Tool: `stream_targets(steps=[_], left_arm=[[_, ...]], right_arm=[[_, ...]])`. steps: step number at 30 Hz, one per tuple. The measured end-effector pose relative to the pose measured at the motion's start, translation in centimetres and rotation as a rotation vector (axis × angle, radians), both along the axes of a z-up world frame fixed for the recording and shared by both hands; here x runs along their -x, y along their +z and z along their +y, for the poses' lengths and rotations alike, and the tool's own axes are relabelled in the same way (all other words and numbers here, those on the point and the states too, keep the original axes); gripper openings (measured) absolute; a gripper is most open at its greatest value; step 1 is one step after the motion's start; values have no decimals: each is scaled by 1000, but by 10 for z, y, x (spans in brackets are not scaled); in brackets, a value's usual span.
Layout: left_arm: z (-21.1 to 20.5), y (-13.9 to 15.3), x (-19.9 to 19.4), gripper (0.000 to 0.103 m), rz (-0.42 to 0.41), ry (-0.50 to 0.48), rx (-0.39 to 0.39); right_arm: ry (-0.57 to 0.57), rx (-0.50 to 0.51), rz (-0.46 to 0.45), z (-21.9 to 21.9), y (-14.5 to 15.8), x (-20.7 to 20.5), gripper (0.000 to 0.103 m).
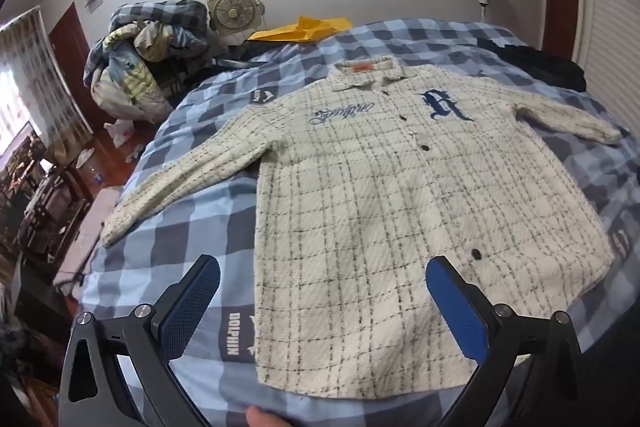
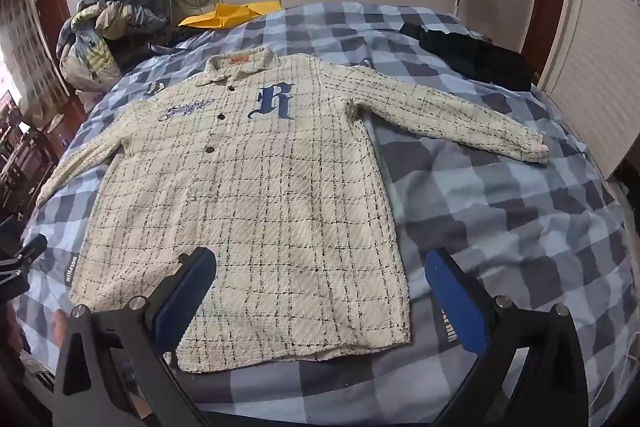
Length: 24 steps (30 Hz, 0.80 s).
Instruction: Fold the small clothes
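A cream checked shirt (image 1: 360, 195) lies spread flat, front up, on a blue checked bed (image 1: 192, 227), with the left tool (image 1: 323, 281) and right tool (image 2: 320, 273) both wide open, empty, above its hem.

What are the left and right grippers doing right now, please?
Left gripper: open, holding nothing, above the shirt.
Right gripper: open, holding nothing.

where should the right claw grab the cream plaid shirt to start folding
Probably the cuff of the outstretched sleeve of the cream plaid button-up shirt, approached from its free outer end. It lies flat on the blue checked bedsheet, clear of the body, so it can swing across.
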<state>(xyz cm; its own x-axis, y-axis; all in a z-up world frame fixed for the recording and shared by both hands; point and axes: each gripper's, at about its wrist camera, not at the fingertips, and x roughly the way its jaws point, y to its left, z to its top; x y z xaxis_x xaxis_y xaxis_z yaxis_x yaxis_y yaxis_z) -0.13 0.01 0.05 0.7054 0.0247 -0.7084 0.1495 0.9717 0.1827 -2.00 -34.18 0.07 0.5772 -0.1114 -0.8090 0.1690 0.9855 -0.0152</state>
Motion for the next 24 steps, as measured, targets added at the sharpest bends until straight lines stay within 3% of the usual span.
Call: stream_targets(steps=[2,3,11,24], left_arm=[[1,2,4,103,-11,7,-7],[1,1,2,103,21,3,-1],[-5,-2,-4,103,42,-10,4],[-1,-3,0,103,37,-3,-12]], right_arm=[[6,39,8,4,-3,-2,102],[14,71,3,12,-3,0,102],[55,114,7,22,-3,-1,102],[50,121,15,22,-3,-1,102]])
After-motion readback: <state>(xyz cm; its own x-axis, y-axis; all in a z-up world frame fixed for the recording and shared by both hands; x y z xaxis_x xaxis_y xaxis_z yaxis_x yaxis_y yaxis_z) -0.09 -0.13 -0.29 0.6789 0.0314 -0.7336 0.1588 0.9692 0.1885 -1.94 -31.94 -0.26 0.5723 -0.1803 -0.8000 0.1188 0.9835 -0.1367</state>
